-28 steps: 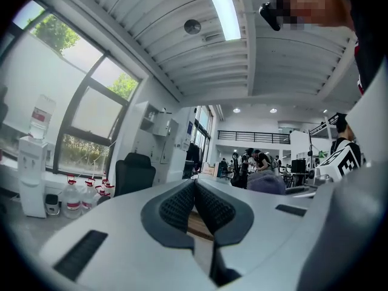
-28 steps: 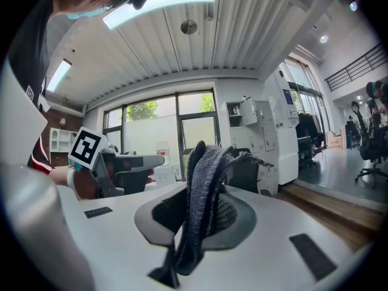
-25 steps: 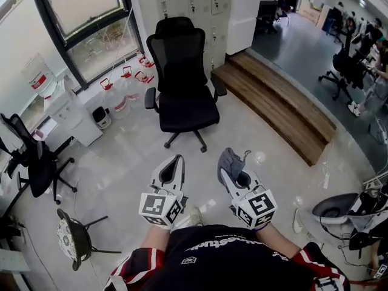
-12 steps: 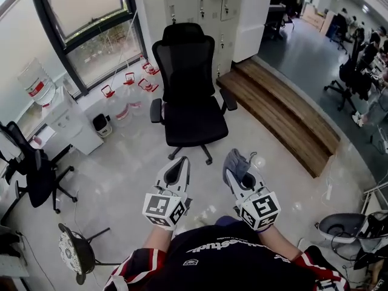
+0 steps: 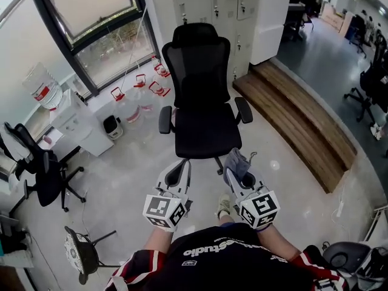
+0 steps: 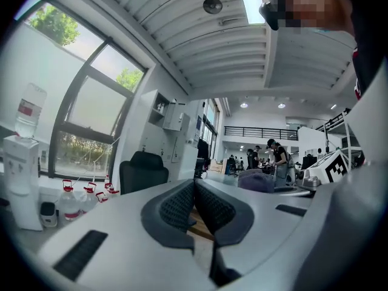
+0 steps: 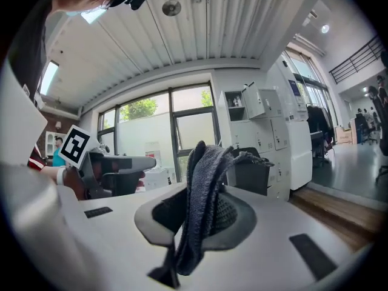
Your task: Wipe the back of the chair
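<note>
Rt gripper (image 5: 234, 167) clamped on grey cloth (image 7: 203, 180), folds spilling over the jaws. Lt gripper (image 5: 176, 170) closed, pads together, nothing between. Chair (image 5: 205, 129) dead ahead on the floor, seat toward both grippers, backrest (image 5: 202, 65) upright beyond the seat, well apart from the cloth. Mesh front turned this way, rear face toward the lockers (image 5: 242, 5). Cloth side sits just rt of the chair's centre line; prob. calls for reach fwd & up over the seat, or a walk round for the rear face.

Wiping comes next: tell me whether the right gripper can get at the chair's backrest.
Likely not yet: the right gripper, holding the cloth, hovers short of the seat, and the backrest stands beyond it.
</note>
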{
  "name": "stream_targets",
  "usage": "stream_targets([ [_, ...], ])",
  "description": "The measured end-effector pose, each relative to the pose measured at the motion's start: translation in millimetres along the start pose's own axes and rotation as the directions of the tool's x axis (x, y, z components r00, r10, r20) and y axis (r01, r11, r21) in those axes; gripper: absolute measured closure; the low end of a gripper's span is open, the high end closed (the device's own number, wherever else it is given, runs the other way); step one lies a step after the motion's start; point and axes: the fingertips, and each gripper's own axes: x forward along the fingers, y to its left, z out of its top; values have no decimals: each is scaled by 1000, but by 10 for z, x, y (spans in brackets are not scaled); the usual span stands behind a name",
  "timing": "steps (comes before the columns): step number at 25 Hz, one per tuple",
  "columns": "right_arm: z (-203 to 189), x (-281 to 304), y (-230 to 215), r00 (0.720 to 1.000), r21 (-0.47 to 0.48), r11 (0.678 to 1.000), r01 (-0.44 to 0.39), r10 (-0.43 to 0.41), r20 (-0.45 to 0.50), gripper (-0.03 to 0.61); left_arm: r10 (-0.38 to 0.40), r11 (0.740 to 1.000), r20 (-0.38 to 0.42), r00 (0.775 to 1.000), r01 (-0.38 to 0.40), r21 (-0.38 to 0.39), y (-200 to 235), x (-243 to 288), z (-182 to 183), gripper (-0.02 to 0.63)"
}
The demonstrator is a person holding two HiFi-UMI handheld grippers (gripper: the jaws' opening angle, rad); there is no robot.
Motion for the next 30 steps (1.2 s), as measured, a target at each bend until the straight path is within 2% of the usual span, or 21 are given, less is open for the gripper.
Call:
stream_targets([
  [7, 531, 801, -954, 997, -26, 998, -51, 53, 55, 516, 41, 998, 24, 999, -42, 37, 300, 1176, 355, 589],
  [15, 651, 1238, -1795, 996, 1, 997, -78, 78, 51, 515, 66, 996, 23, 998, -67, 64, 353, 2118, 488, 589],
  [24, 745, 1653, -2256, 995, 18, 995, -94, 94, 44, 515, 99, 993, 3, 995, -99, 65, 541, 2620, 542, 589],
  [30, 692, 2068, -2446, 997, 19, 996, -82, 82, 9, 515, 101, 994, -9, 995, -101, 40, 886, 2959, 489, 589],
])
